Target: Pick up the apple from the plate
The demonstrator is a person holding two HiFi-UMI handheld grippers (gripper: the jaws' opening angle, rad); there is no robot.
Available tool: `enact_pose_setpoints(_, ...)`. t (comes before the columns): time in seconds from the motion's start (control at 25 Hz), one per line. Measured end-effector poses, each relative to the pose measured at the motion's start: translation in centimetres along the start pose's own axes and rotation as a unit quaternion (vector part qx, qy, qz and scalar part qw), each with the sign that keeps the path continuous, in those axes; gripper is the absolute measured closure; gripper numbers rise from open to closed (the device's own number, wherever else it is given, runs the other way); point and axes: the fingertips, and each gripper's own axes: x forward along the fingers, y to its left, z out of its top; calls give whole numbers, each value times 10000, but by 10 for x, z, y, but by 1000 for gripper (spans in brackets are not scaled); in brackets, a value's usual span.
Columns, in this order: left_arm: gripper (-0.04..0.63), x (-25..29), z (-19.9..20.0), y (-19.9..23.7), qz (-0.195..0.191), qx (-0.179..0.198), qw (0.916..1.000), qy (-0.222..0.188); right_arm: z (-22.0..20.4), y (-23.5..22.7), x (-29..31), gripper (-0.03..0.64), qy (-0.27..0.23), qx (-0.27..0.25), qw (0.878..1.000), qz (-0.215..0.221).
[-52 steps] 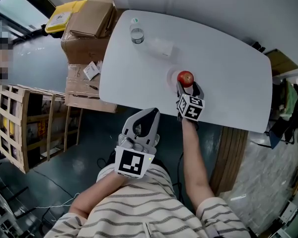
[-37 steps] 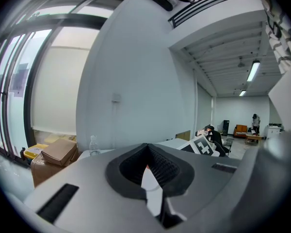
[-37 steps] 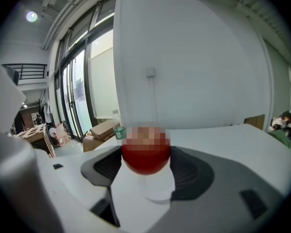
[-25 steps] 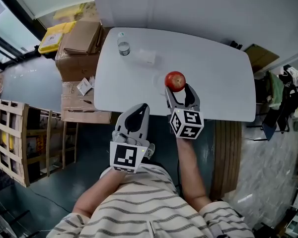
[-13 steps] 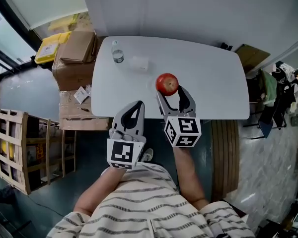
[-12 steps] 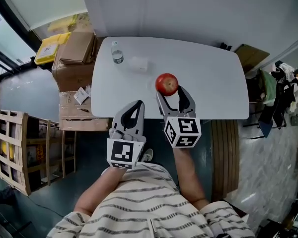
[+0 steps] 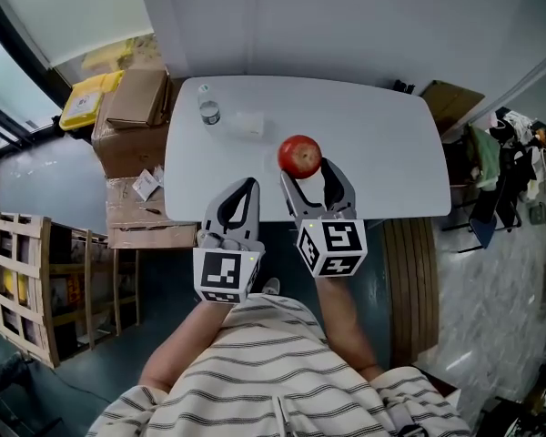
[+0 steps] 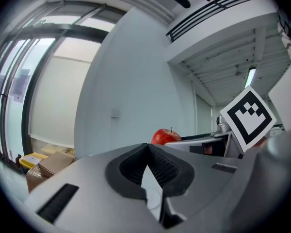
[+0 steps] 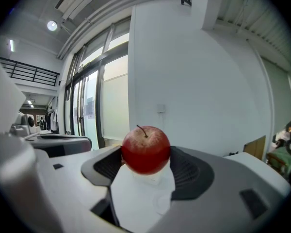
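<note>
Our right hand-held gripper (image 7: 308, 169) pinches the apple (image 7: 299, 156) at its jaw tips, straight ahead, apparently clear above the counter (image 7: 382, 153). Our left hand-held gripper (image 7: 244, 188), pressed together and empty, hangs beside it.

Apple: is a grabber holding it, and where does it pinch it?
Yes. The right gripper holds the apple, with one jaw pressed on each side of its round middle. The left gripper is shut on nothing.
</note>
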Motion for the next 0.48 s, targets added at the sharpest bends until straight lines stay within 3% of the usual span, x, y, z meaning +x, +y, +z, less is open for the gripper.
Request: enact_pose_setpoints(0.48,591,6,6,1,-44,-10,10000,-68,16,1,-5,290,-180,-41,9998,-66)
